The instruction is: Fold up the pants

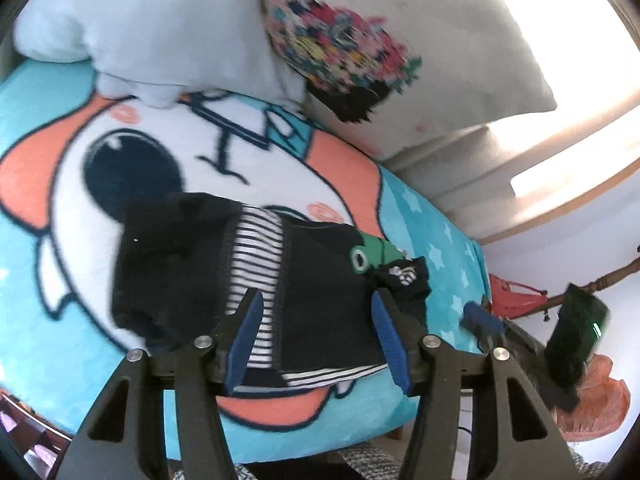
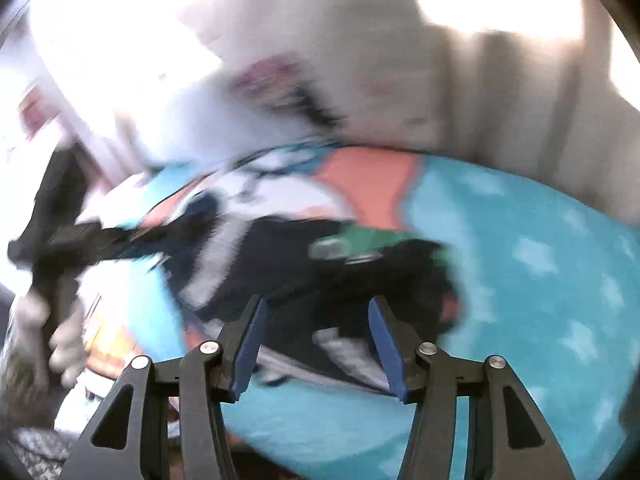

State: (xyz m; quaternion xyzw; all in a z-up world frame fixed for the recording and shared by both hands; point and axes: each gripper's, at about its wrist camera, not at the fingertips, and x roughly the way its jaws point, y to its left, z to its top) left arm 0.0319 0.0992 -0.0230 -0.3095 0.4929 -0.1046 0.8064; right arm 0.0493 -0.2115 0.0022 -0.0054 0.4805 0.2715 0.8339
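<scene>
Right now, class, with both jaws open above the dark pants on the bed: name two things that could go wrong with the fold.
1. The pants lie bunched, striped lining showing; a grip could catch one layer only.
2. The right wrist view is motion-blurred, so the right gripper may close off target.
3. The left gripper could pinch the cartoon blanket too.

Both tongs, left point(image 1: 318, 330) and right point(image 2: 316, 336), have black arms, blue ribbed pads, silver screws.

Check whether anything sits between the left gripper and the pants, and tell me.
Nothing visible does. The left gripper is open, with the pants lying flat on the blanket straight ahead between its fingers. The pillows lie beyond the pants, not in the path.
</scene>
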